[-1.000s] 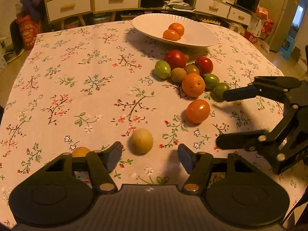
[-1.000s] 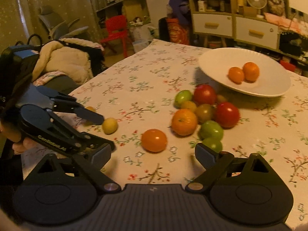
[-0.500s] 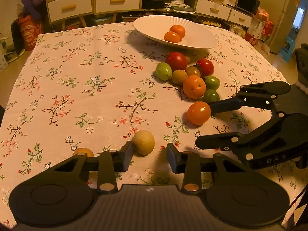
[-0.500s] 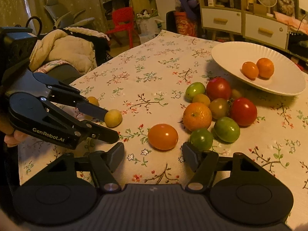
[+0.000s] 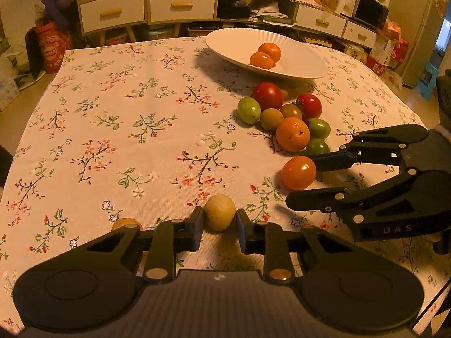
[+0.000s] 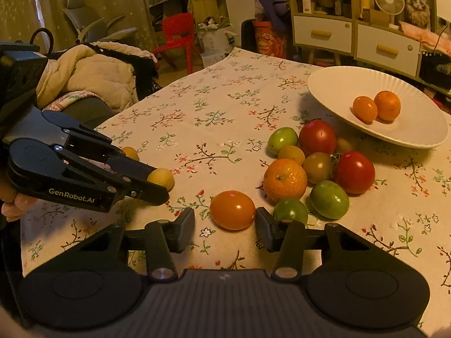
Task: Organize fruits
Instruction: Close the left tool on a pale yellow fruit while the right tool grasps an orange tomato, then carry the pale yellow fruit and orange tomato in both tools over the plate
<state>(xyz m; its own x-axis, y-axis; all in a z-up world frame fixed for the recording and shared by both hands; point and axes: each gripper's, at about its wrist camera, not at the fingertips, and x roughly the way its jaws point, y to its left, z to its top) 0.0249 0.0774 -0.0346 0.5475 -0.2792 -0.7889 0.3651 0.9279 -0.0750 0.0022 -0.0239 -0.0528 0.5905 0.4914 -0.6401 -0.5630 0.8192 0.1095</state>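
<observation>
Home living-dining room: floral tablecloth-covered table (image 5: 118, 129) ahead of the grippers; white-drawered wooden cabinets (image 5: 180, 5) and red plastic chair (image 6: 177, 36) beyond.

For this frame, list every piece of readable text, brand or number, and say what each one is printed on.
"GenRobot.AI": on the side of the left gripper, seen from the right wrist view.
"DAS", cut off by the picture's edge: on the body of the right gripper, seen from the left wrist view.
Print on the red bag by the drawers and on the shelf boxes: too blurred to read.
No numbers are legible.

Both grippers matte black w/ silver screws; left gripper (image 6: 157, 186) marked "GenRobot.AI".
</observation>
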